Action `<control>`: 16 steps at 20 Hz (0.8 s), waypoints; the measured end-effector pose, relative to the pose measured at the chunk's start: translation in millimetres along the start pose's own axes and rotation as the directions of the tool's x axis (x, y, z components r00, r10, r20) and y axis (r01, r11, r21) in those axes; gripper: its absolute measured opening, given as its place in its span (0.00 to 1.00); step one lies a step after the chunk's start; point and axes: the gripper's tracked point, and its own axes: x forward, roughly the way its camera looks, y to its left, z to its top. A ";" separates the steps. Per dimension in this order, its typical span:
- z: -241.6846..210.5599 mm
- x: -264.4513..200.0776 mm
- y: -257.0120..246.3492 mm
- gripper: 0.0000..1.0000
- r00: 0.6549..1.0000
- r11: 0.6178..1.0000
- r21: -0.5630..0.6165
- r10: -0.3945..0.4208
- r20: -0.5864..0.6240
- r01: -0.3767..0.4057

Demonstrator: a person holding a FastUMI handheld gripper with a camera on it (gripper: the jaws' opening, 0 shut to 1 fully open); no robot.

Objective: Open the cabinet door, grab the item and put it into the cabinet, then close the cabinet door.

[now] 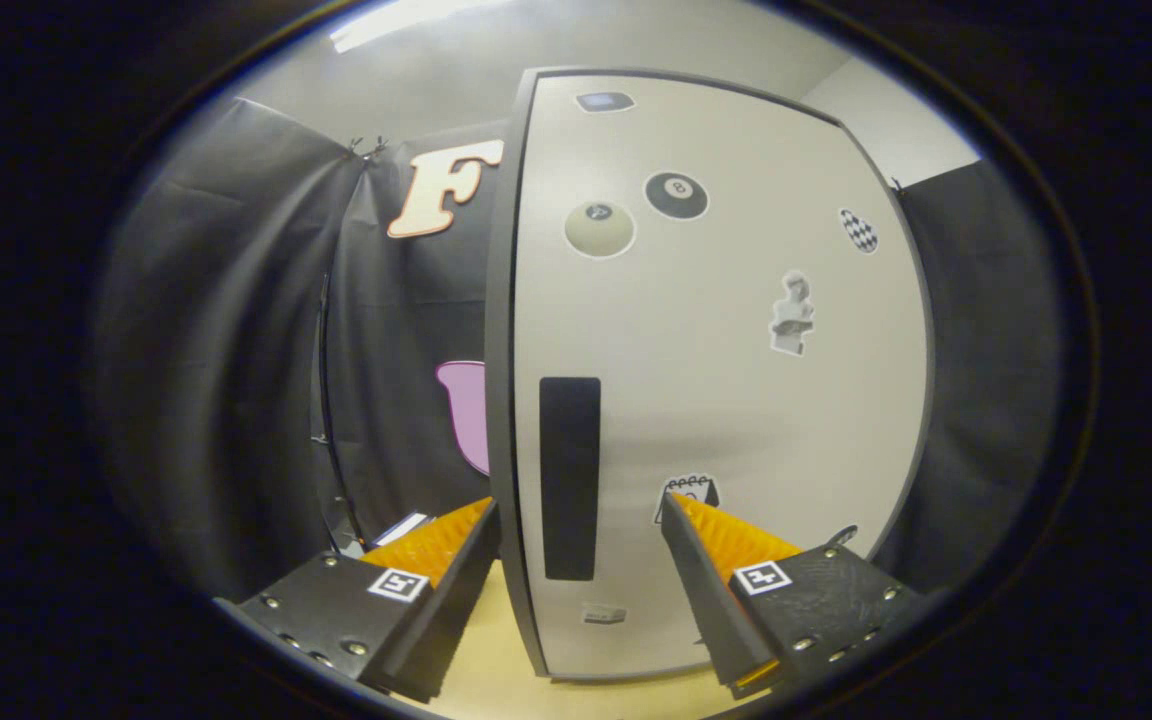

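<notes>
The gripper view looked straight at the cabinet (716, 380), which stood upright on the pale table (496, 650) just ahead of the jaws. The gripper (581, 530) had its jaws spread wide, holding nothing, one finger to each side of the door's near edge. The door (736, 420) seemed shut, lying flush in its dark frame, with a scatter of stickers across its light face. The tall dark handle (569, 478) ran along that near edge and sat in the gap between the jaws, a little toward the left finger and slightly beyond the tips. Whether the fingers touched the door I could not tell.

I took this for the very first step, opening the door, not yet begun. The item to be stored could not be made out ahead of the jaws; a small pale object (401, 527) just past the left finger was too far hidden to name. To my mind, the next move called for easing forward so the handle's edge came between the fingers, closing on it, then pulling back along the swing of the door without dragging the whole cabinet across the table.
</notes>
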 end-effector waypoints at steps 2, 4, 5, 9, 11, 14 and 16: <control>-0.9 8.9 0.3 0.84 1.000 1.000 -0.003 -0.007 -0.003 0.007; -4.6 17.0 0.4 0.84 1.000 1.000 -0.004 -0.008 -0.012 0.008; -3.2 17.7 -2.4 0.78 1.000 1.000 -0.007 -0.023 -0.007 0.023; -4.7 23.0 3.1 0.55 1.000 1.000 0.018 -0.015 -0.018 0.015; -3.7 22.1 9.9 0.41 1.000 0.999 0.034 -0.005 -0.020 0.006; -3.6 23.5 8.8 0.32 1.000 0.999 0.039 -0.016 -0.025 0.017; -4.2 22.5 9.2 0.27 1.000 0.999 0.048 -0.007 -0.027 0.009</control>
